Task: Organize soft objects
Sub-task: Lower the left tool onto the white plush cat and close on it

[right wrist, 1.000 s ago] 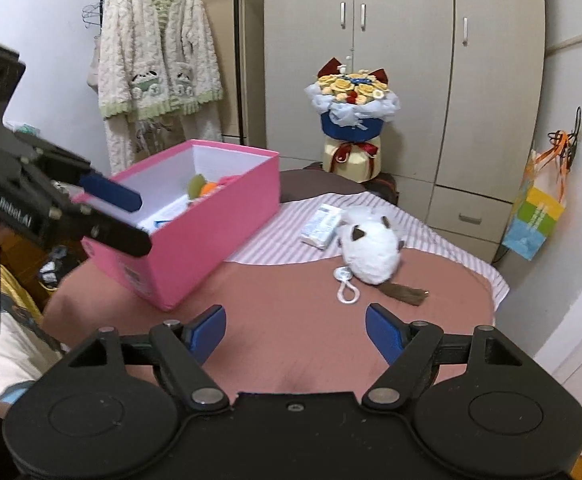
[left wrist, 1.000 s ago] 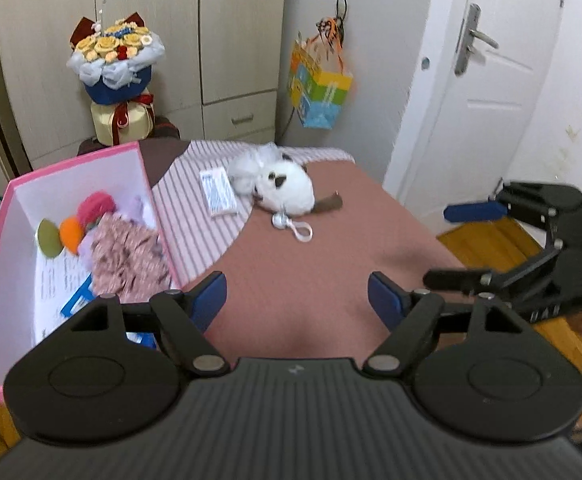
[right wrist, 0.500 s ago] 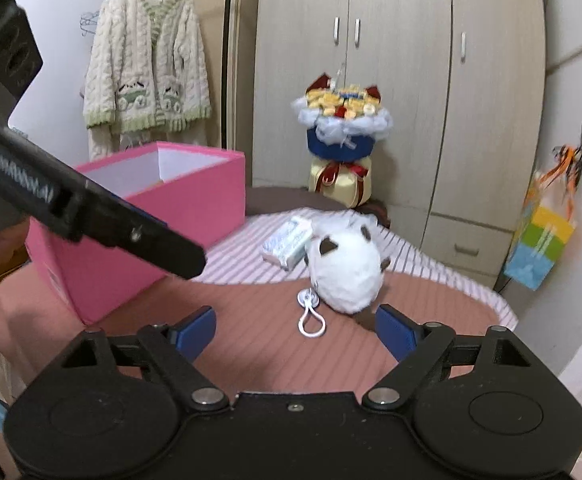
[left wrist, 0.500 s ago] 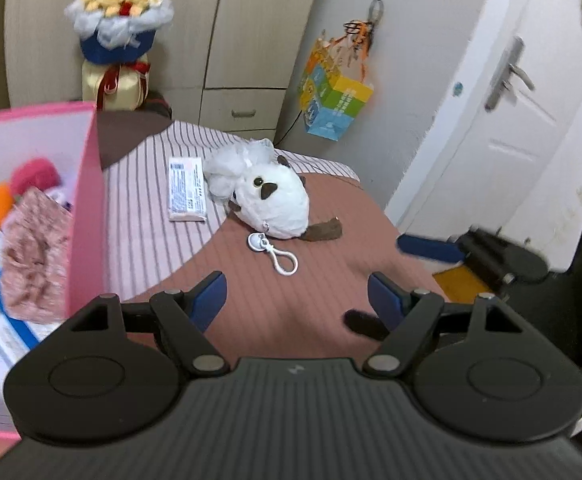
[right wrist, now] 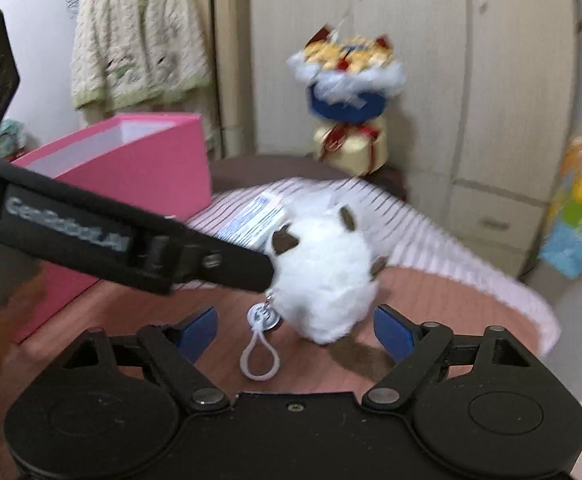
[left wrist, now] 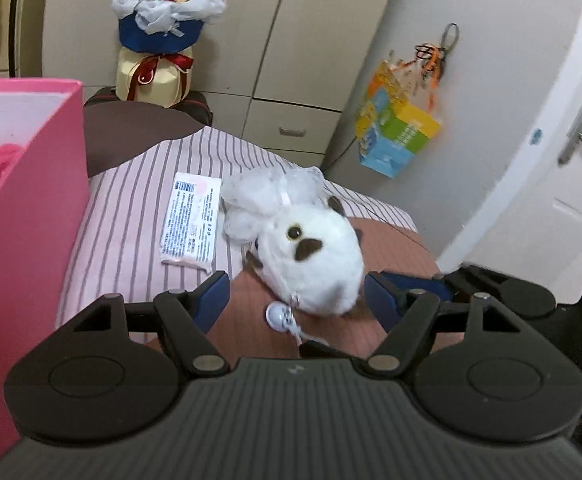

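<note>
Seemingly plush toy (left wrist: pixel 311 256) face-up

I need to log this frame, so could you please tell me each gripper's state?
Left gripper: closing around the white plush toy, pads not yet pressing.
Right gripper: closing, nothing held.

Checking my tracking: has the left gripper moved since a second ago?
Yes. The left gripper has come forward and down toward the plush toy, which now sits between its fingers; the pink box has slid off to the left edge.
</note>
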